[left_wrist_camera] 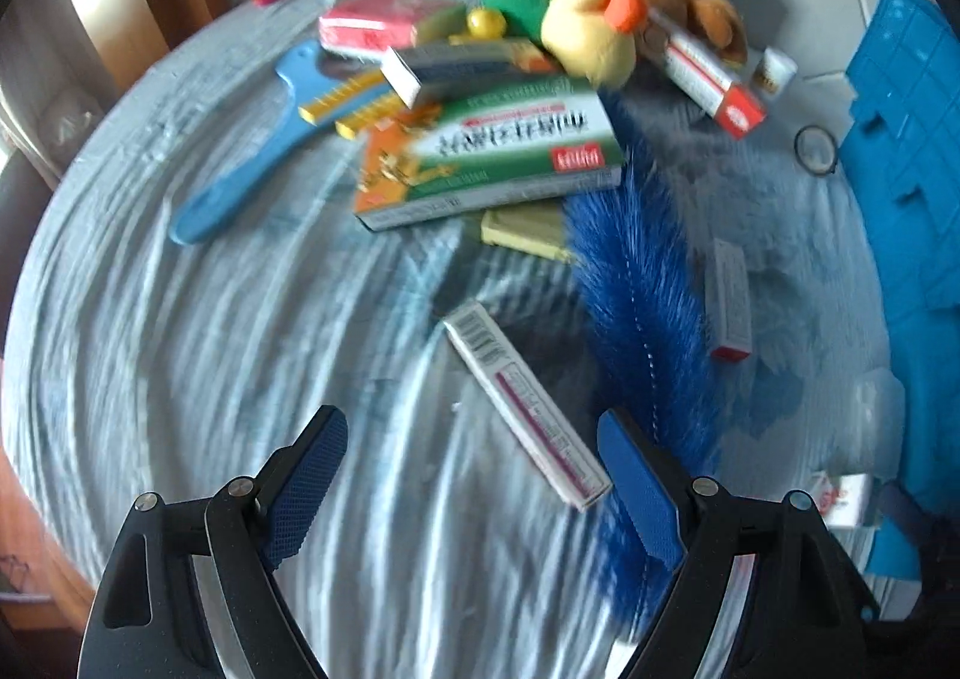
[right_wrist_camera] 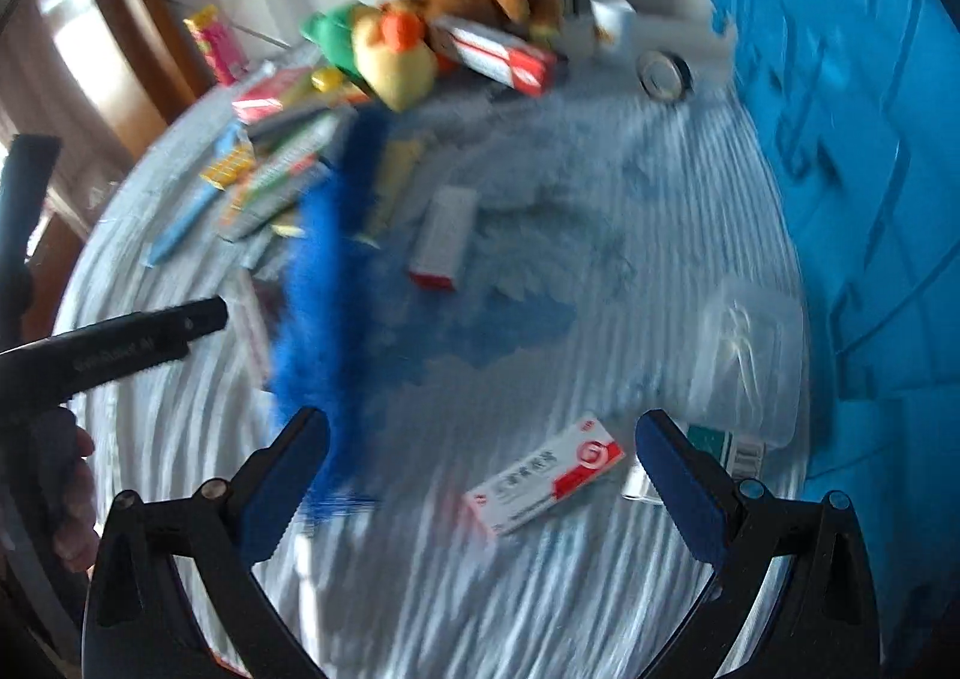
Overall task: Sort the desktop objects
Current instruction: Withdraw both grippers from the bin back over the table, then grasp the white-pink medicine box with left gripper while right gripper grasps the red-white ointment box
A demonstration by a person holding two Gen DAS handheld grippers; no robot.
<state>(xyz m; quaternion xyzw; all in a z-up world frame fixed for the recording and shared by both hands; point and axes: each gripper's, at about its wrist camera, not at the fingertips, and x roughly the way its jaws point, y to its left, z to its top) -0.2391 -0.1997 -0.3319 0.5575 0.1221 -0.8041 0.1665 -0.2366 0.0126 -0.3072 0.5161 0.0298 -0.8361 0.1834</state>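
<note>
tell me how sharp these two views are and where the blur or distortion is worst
Left wrist view: fisheye bending, with swirled motion blur across the pale blue cloth; the large green box in the pile reads fairly crisp, and the left gripper is sharp. Right wrist view: heavier smear, the blue feather and the far pile streaked, the blue crate soft; the right gripper stays sharp.
</note>
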